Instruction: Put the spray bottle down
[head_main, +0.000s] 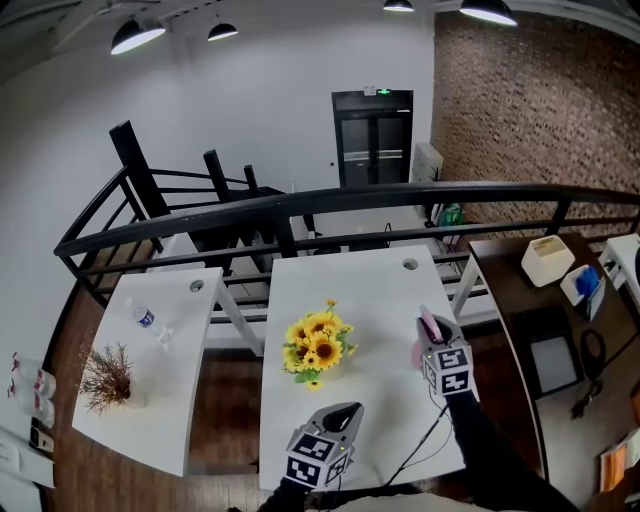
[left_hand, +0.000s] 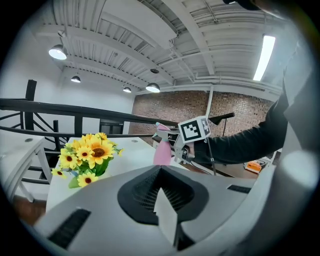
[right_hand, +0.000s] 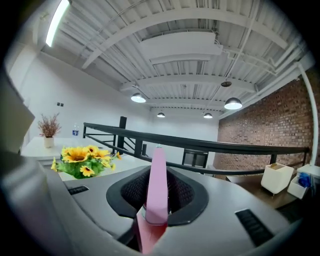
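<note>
A pink spray bottle (head_main: 425, 333) stands upright in my right gripper (head_main: 430, 347), by the right edge of the white table (head_main: 380, 290). The right gripper view has the bottle's neck and trigger head (right_hand: 158, 182) rising between the jaws, which are shut on it. From the left gripper view the bottle (left_hand: 162, 148) hangs low over the table's edge, with the right gripper (left_hand: 178, 150) behind it. Whether its base touches the table I cannot tell. My left gripper (head_main: 349, 411) sits at the table's near edge, its jaws together (left_hand: 165, 220) with nothing in them.
A bunch of sunflowers (head_main: 316, 346) stands mid-table, left of the bottle. A second white table (head_main: 170, 390) at the left bears a dried plant (head_main: 108, 378) and a water bottle (head_main: 143, 316). A black railing (head_main: 350, 200) runs behind. A dark desk (head_main: 520, 300) stands right.
</note>
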